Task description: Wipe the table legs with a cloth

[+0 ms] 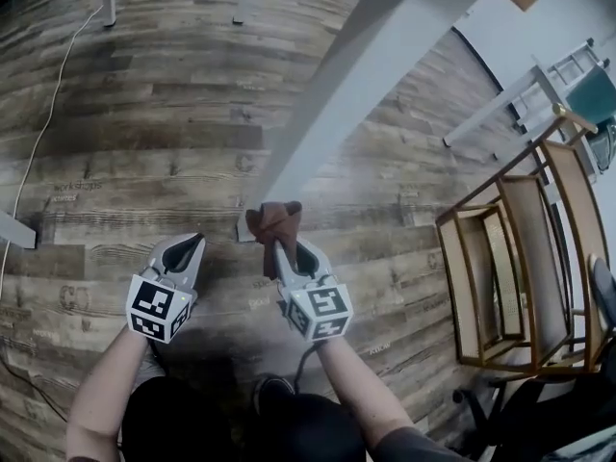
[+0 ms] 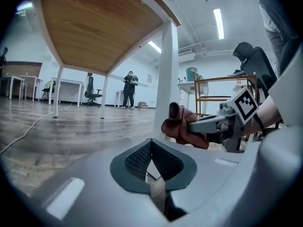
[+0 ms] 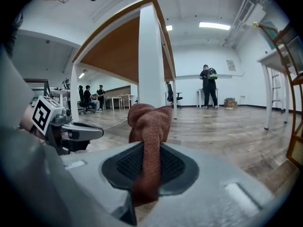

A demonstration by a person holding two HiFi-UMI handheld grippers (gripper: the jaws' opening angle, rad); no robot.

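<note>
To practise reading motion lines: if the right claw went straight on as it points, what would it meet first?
The white table leg, low down; the brown cloth in the right claw would touch first. How near is unclear.

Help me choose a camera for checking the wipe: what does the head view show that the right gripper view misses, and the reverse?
Only the head view: where the white table leg meets the floor beside the brown cloth, and the person's forearms.
Only the right gripper view: the tabletop's wooden underside, people standing far back, and, close up, the right gripper with its jaws shut on the cloth.
Both: the leg, the cloth and the left gripper.
</note>
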